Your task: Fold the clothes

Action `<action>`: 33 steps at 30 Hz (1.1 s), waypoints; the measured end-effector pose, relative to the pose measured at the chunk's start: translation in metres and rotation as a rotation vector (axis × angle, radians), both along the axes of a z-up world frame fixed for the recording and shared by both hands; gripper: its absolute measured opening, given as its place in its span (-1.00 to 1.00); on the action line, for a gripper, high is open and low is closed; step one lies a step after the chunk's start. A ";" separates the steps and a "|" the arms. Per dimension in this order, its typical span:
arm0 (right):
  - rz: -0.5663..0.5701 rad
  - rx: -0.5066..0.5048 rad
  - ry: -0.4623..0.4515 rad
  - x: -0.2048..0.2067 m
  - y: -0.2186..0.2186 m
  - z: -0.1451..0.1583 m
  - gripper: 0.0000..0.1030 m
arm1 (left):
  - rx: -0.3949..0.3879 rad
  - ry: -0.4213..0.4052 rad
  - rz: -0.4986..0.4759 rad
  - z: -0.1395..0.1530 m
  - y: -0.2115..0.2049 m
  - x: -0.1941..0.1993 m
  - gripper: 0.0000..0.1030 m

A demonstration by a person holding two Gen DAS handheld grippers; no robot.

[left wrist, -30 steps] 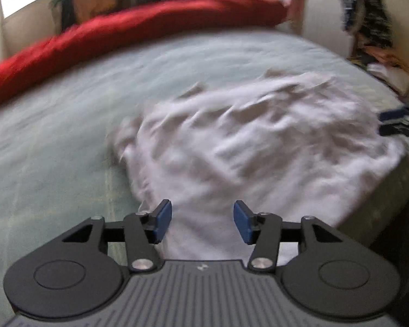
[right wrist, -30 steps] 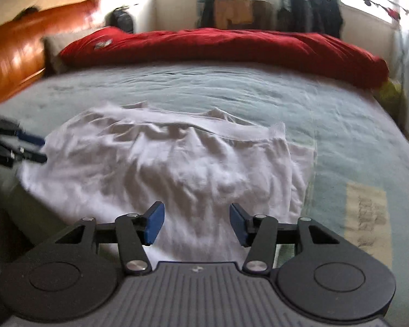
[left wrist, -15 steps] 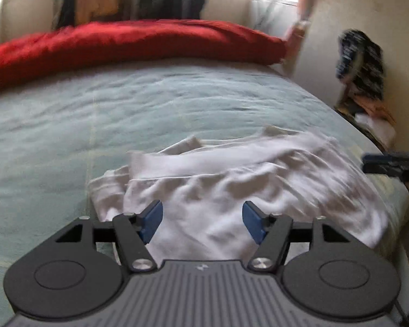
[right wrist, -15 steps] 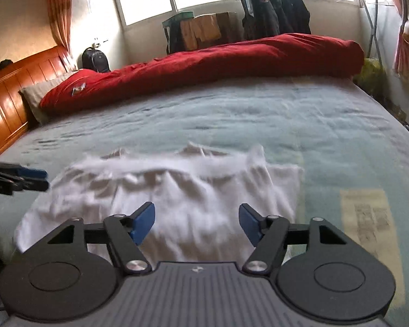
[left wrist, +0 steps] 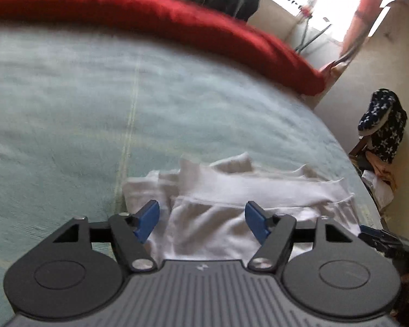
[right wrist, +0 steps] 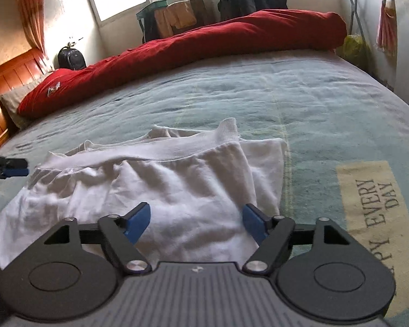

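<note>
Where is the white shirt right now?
The white shirt lies crumpled on the green bed cover, right in front of both open tools in both views. The red duvet lies along the bed's far side.

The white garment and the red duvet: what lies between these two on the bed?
Only bare blue-green bedcover lies between the white garment and the red duvet. The right wrist view shows this stretch sharply; the left wrist view is blurred.
</note>
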State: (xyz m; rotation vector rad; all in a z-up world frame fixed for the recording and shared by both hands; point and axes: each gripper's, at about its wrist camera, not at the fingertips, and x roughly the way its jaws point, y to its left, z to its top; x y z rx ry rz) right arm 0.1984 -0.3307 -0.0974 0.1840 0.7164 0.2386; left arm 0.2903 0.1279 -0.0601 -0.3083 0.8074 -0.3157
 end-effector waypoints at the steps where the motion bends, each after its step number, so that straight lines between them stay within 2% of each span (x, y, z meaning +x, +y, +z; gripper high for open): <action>1: 0.002 -0.006 -0.001 0.001 0.002 -0.001 0.60 | 0.002 0.001 0.010 0.000 0.001 0.004 0.32; 9: 0.012 0.003 0.002 0.002 0.003 0.001 0.63 | 0.018 0.005 0.093 0.000 0.010 0.032 0.31; 11: 0.011 0.002 -0.002 0.001 0.004 0.004 0.63 | -0.015 -0.028 0.032 0.014 0.000 0.016 0.42; 13: 0.021 0.008 -0.022 0.000 0.004 0.012 0.65 | -0.047 -0.024 -0.053 0.014 -0.014 0.003 0.49; 16: 0.016 0.002 -0.074 0.005 0.004 0.024 0.83 | -0.095 -0.017 -0.180 0.014 -0.037 -0.015 0.55; 18: 0.000 0.002 -0.089 0.013 0.002 0.028 0.86 | -0.039 -0.002 -0.203 0.004 -0.051 -0.016 0.55; 21: -0.009 0.048 -0.079 0.031 -0.005 0.022 0.89 | -0.004 0.046 -0.161 -0.013 -0.053 -0.007 0.55; 23: -0.017 0.085 -0.045 0.047 -0.013 0.010 0.89 | -0.008 0.038 -0.153 -0.011 -0.050 -0.007 0.55; 26: -0.070 0.073 -0.005 0.067 -0.025 -0.008 0.87 | -0.016 0.026 -0.142 -0.007 -0.046 -0.008 0.55; 29: -0.117 0.076 -0.024 0.065 -0.034 0.001 0.88 | -0.024 0.014 -0.130 -0.003 -0.042 -0.008 0.55; 31: -0.092 0.105 -0.061 0.061 -0.034 0.011 0.95 | -0.029 0.010 -0.131 -0.003 -0.041 -0.005 0.56; 33: -0.063 0.123 -0.053 0.064 -0.032 0.009 0.96 | -0.029 0.022 -0.126 -0.008 -0.042 0.002 0.57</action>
